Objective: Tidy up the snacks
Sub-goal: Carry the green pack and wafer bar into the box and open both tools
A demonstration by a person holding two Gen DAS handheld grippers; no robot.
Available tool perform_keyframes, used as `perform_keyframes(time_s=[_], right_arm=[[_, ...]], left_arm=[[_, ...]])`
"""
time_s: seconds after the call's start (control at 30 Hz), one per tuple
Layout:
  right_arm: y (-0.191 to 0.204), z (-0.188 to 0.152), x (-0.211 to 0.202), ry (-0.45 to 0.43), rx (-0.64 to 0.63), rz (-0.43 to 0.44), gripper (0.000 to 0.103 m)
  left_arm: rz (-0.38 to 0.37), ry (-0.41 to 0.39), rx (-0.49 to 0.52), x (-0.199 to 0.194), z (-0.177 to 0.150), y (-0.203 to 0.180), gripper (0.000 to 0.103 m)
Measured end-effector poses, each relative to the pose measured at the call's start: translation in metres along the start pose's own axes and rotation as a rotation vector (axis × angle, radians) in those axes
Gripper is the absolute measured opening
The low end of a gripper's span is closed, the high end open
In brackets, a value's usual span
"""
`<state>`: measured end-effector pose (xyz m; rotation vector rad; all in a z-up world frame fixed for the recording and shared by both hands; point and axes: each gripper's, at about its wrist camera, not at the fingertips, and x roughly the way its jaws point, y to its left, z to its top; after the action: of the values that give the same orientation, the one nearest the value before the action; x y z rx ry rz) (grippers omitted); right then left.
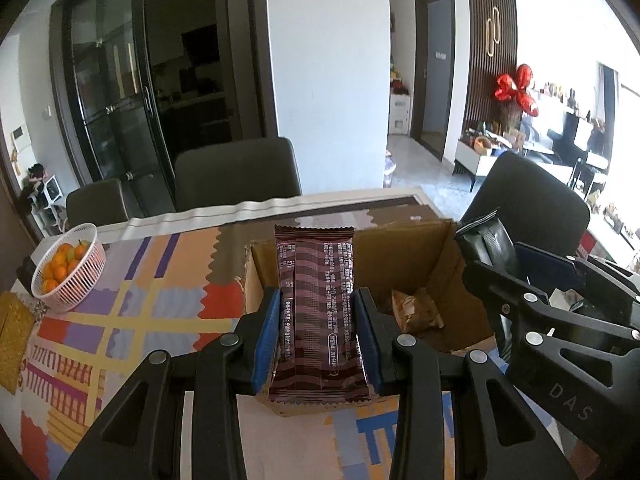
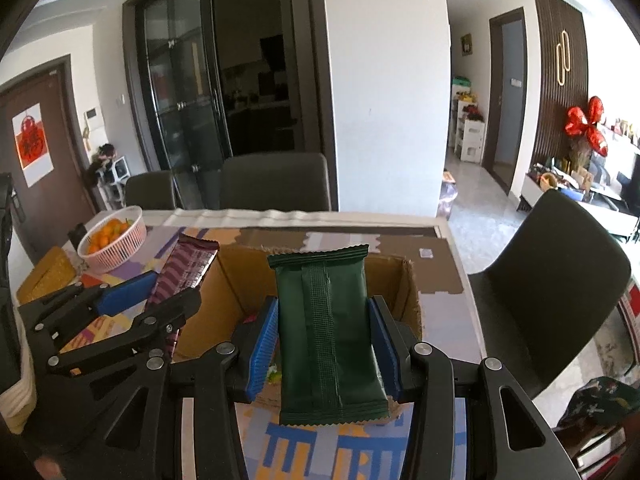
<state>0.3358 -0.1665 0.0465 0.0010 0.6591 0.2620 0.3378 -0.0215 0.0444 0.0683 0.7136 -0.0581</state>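
Observation:
My left gripper (image 1: 317, 316) is shut on a maroon striped snack packet (image 1: 316, 312), held upright over the near edge of an open cardboard box (image 1: 404, 252). A small brown snack packet (image 1: 416, 309) lies inside the box. My right gripper (image 2: 325, 330) is shut on a dark green snack packet (image 2: 326, 332), also upright above the same cardboard box (image 2: 236, 276). In the left wrist view the right gripper (image 1: 516, 268) shows at the right with the dark packet (image 1: 486, 240). In the right wrist view the left gripper (image 2: 152, 292) shows at the left with the maroon packet (image 2: 186, 272).
The box stands on a table with a bright patterned cloth (image 1: 132, 312). A white basket of oranges (image 1: 68, 268) sits at the far left, a yellow flat pack (image 1: 12, 328) beside it. Dark chairs (image 1: 238, 172) stand behind the table and one chair (image 2: 560, 280) at the right.

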Motion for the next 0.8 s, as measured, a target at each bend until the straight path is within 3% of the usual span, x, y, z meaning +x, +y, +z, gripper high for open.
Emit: perform_keyframes(time_s=[0.27,0.37,0.43,0.47,0.53,0.8], right_arm=[[-0.011,0.001,0.033,0.086,0.036,0.025,0.046],[-0.012,0.003,0.045,0.107,0.047,0.035,0.046],[-0.012,0.002,0.048,0.11,0.052,0.013,0.05],[-0.011,0.002,0.048,0.111,0.047,0.005,0.058],[-0.008,0.003,0.047,0.107,0.028,-0.013,0.064],[-0.01,-0.012,0.03,0.104,0.015,-0.029,0.069]], left_arm=[[-0.03,0.088,-0.002,0.034,0.006,0.004,0.038],[-0.025,0.122,-0.004,0.044,0.006,0.007,0.042],[-0.005,0.105,0.008,0.041,0.003,0.008,0.042],[0.007,0.096,0.017,0.039,0.001,0.008,0.043],[0.01,0.091,0.02,0.035,0.0,0.009,0.044],[0.046,0.023,0.028,0.003,-0.011,0.009,0.053]])
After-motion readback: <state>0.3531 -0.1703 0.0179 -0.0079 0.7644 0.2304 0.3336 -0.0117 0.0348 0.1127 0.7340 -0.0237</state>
